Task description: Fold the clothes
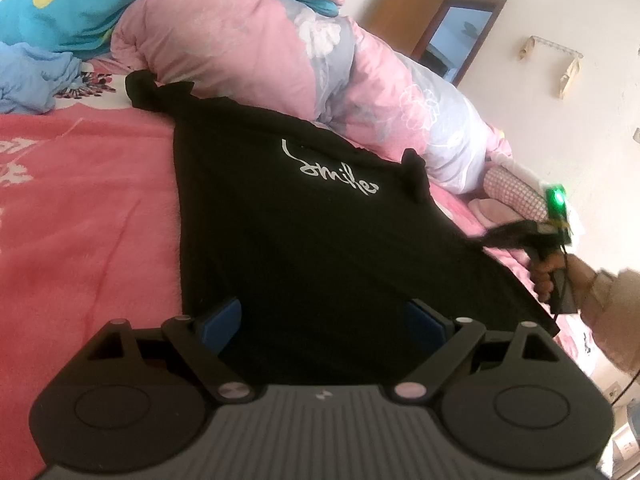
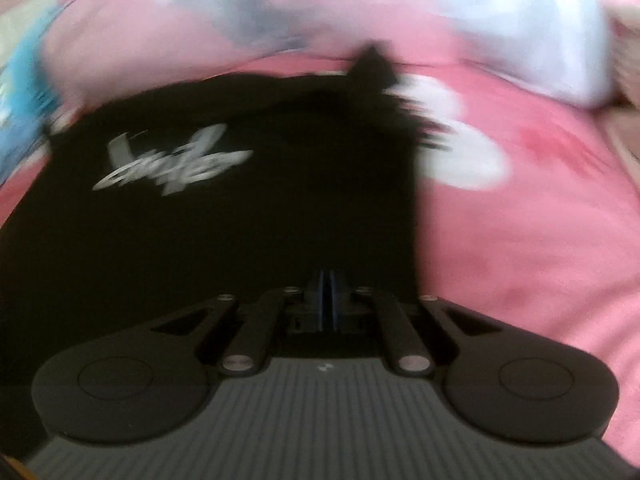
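Note:
A black T-shirt (image 1: 304,216) with white "smile" script lies spread on the pink bed cover (image 1: 80,208). In the left wrist view my left gripper (image 1: 324,320) stands open over the shirt's near hem, its blue pads (image 1: 224,324) wide apart on the fabric. At the right, a hand holds my right gripper (image 1: 500,236), which pinches the shirt's side edge and lifts it off the bed. The right wrist view is motion-blurred. There the right gripper (image 2: 328,284) is shut, its pads pressed together on the black shirt (image 2: 200,220).
A bulky pink and grey floral duvet (image 1: 288,48) runs along the far side of the shirt. Turquoise bedding (image 1: 72,4) and a light blue cloth (image 1: 32,80) lie at the far left. A pink checked cloth (image 1: 516,192) sits near the right gripper. A wooden door (image 1: 404,4) stands beyond.

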